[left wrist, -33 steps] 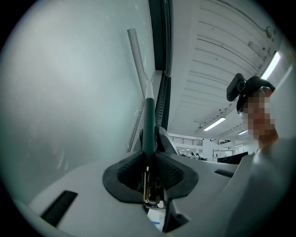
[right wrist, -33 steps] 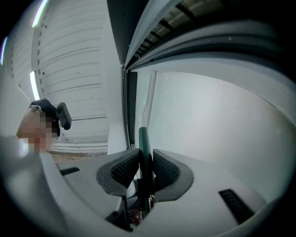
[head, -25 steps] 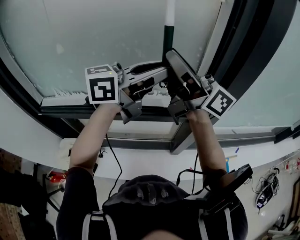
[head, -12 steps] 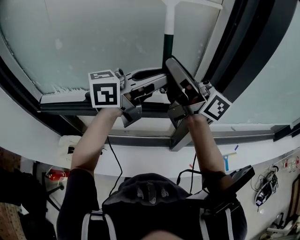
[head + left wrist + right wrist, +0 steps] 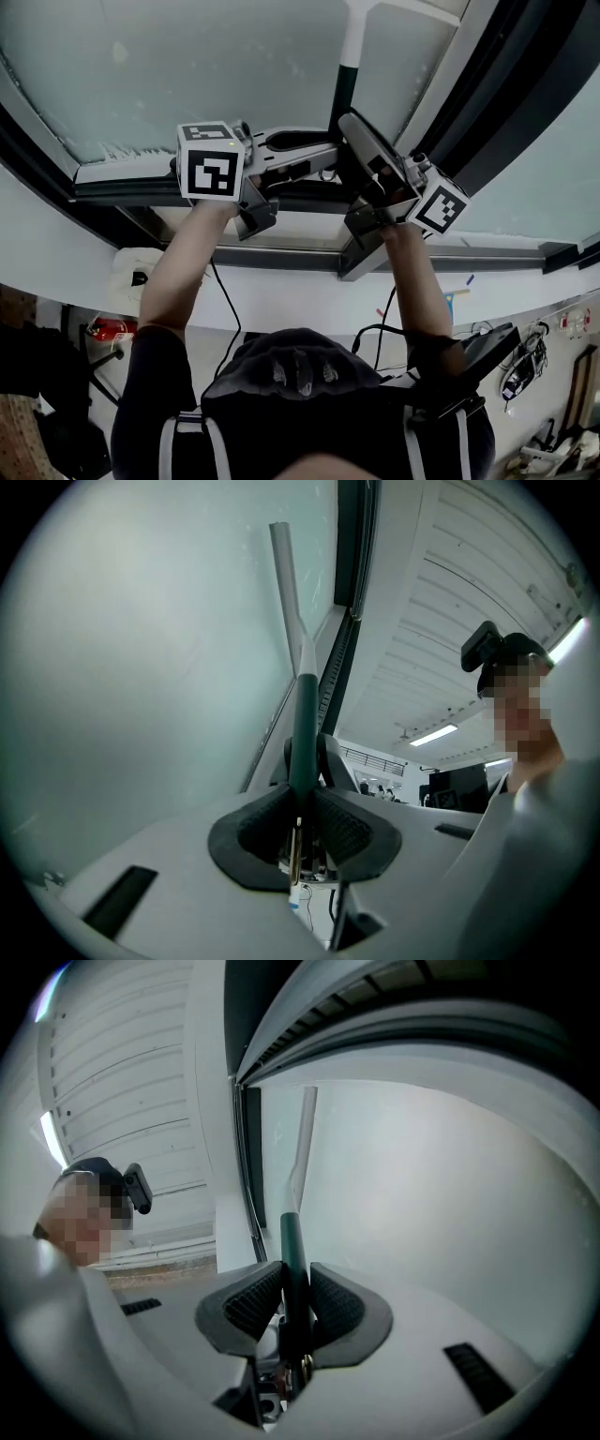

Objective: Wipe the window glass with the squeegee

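Frosted window glass (image 5: 187, 75) looms as left gripper (image 5: 302, 810) and right gripper (image 5: 292, 1299) clamp fingers (image 5: 246, 1305) on the green-handled white squeegee (image 5: 341, 89); steady, even pressure should prevent streaks.

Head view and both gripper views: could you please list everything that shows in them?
Window glass: one pane, pale frosted, ahead.
Window frame: one, black, around the glass.
Squeegee: one, dark green handle, white neck, up along the glass.
Cable: one, black, under the left arm.
Left hand-held gripper: one, grey, shut on the squeegee handle.
Right hand-held gripper: one, grey, shut on the same handle.
Forearms: two, bare, below the hand-held grippers.
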